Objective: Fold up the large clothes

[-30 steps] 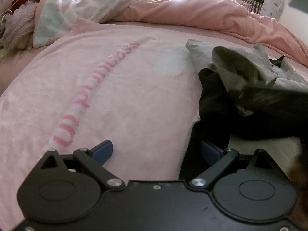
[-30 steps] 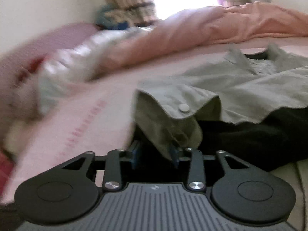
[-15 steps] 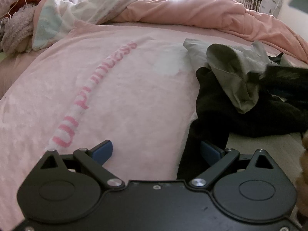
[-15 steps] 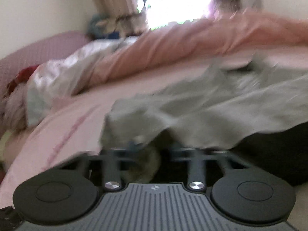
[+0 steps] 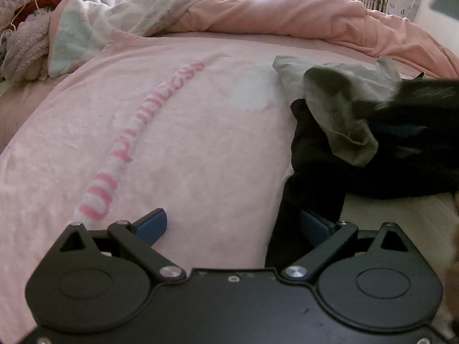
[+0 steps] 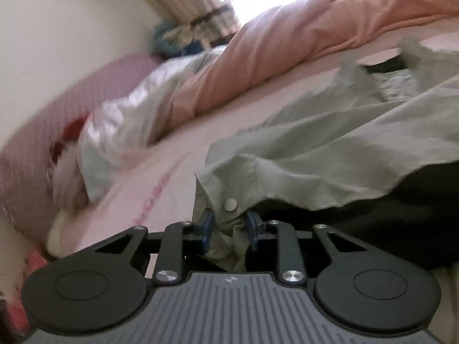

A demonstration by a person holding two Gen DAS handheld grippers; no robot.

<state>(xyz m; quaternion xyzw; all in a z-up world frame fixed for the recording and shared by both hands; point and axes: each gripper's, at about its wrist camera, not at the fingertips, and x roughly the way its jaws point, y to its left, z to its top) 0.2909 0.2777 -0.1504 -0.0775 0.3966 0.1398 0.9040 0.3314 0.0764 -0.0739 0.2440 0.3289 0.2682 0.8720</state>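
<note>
A grey-green shirt (image 6: 330,143) with a snap button lies crumpled over a black garment (image 6: 387,223) on the pink bed. My right gripper (image 6: 228,229) is shut on the shirt's cuff just below the snap button. In the left wrist view the shirt (image 5: 341,109) and the black garment (image 5: 315,172) lie at the right. My left gripper (image 5: 233,226) is open and low over the pink blanket, and its right finger rests against a hanging strip of the black garment.
A pink blanket (image 5: 143,143) with pink lettering covers the bed. A bunched pink duvet (image 5: 287,14) and a pale patterned quilt (image 5: 129,8) lie along the far side. A red and grey heap (image 5: 25,28) sits at far left. A curtained window is behind.
My right gripper has tilted and shifted with the shirt cuff in it, and the sleeve has moved. My left gripper has stayed open and in place.
</note>
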